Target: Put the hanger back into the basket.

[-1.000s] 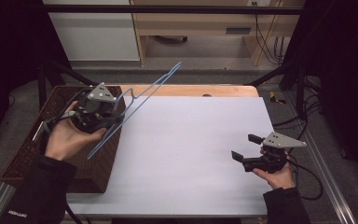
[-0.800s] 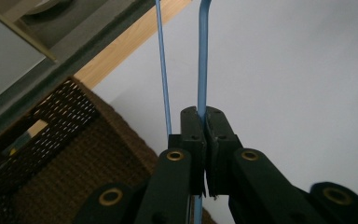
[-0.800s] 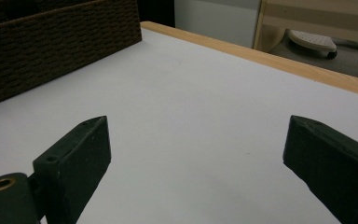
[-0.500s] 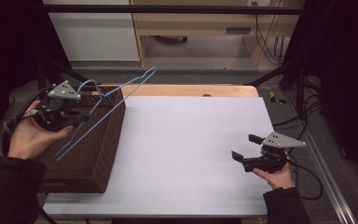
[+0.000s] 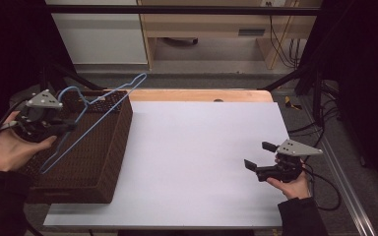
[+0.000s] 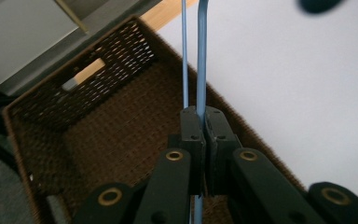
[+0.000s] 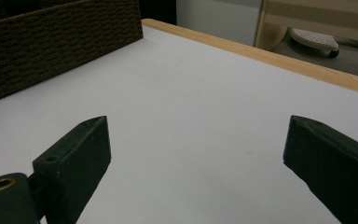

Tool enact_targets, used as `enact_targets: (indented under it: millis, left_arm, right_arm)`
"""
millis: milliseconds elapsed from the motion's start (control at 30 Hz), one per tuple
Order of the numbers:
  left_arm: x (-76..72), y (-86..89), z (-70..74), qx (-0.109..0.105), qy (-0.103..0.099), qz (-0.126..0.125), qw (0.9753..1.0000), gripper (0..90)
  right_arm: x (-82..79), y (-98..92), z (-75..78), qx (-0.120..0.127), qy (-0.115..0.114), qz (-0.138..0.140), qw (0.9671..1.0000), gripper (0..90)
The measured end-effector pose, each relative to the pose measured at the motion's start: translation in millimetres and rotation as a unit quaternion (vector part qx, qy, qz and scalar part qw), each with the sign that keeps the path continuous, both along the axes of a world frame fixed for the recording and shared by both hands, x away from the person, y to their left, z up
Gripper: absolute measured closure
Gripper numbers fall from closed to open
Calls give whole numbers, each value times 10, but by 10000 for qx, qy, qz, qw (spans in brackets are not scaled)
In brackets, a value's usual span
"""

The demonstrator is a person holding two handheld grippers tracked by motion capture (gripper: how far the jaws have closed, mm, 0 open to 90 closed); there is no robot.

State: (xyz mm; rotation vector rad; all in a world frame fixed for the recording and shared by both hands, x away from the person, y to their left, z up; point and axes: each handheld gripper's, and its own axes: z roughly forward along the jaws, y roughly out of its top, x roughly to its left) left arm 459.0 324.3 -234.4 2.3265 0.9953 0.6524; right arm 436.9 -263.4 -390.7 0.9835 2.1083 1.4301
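A blue wire hanger (image 5: 89,120) hangs tilted over the brown wicker basket (image 5: 107,162) at the table's left. My left gripper (image 5: 68,127) is shut on the hanger's wire, above the basket's left side. In the left gripper view the jaws (image 6: 204,126) pinch the blue hanger (image 6: 201,60) over the basket's floor (image 6: 121,135). My right gripper (image 5: 260,156) rests near the table's right edge, open, with nothing between its jaws. The right gripper view shows its jaws (image 7: 200,158) spread wide over the white tabletop (image 7: 205,93), with the basket's wall (image 7: 56,42) far off.
A wooden strip (image 5: 202,95) runs along the table's far edge. Cables (image 5: 320,142) trail off the right side. Dark frame bars (image 5: 295,73) stand at the back corners. A cabinet (image 5: 98,34) sits on the floor behind.
My left gripper has carried the hanger leftward and lower, so it now hangs over the basket's left part. The right gripper has stayed put.
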Motion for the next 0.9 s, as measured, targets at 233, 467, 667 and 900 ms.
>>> enact_targets:
  millis: [233,467,667,900]
  left_arm:
    - [27,330,-125,40,44,357,9993,879]
    - [58,585,-364,132,243,720,9970,879]
    - [57,704,-575,207,361,779,9961,879]
    - [84,719,-718,274,368,727,9963,879]
  right_arm:
    - [4,9,-6,-22,10,13,10000,78]
    - [5,7,-7,-35,6,12,10000,78]
    - [6,9,-9,-35,13,14,10000,78]
    - [6,12,-12,-46,31,6,10000,77]
